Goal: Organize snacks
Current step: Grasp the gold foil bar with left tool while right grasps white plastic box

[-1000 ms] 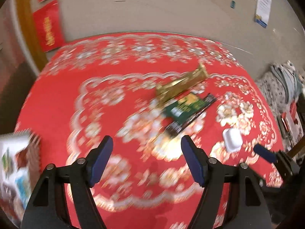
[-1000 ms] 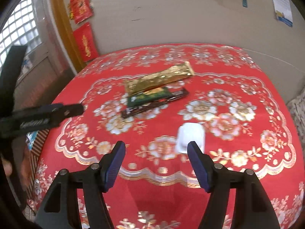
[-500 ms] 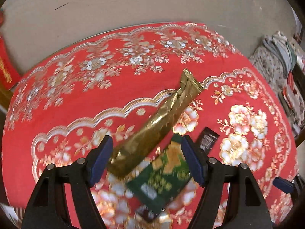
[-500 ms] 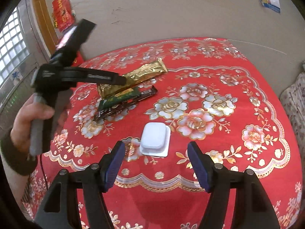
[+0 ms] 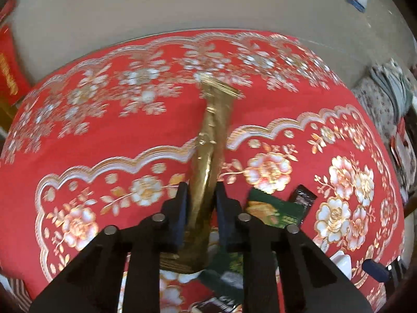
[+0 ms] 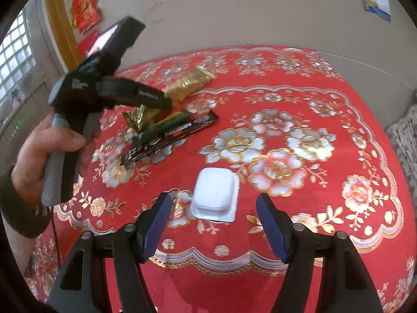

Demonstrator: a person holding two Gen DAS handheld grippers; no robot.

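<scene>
Right wrist view, nearest first: the right gripper hangs low over the red flowered cloth of the surface with its blue-padded fingers spread and nothing between them, lined up either side of a small white lidded tub that sits just beyond the tips, apart from them; it looks placed for a pick not yet begun. Further out and to the left, a hand holds the left gripper by its grey handle, tilted down onto the pile of snacks. The left wrist view shows why: its fingers are pinching the gold packet near its lower end, pads pressed against both sides, so the wrapper buckles into a narrow ridge and stands up and away from the camera (the far, crimped seal is the highest part in that view). The grip sits at the end probably because that end overlapped the others and was easiest to reach. The gold packet is long, slim, shiny foil, creased along its length. Beside it on the cloth lie a green packet with gold print and, under it, a dark slim bar, both flat and untouched. Beyond the surface is a plain beige wall with red paper hangings.
</scene>
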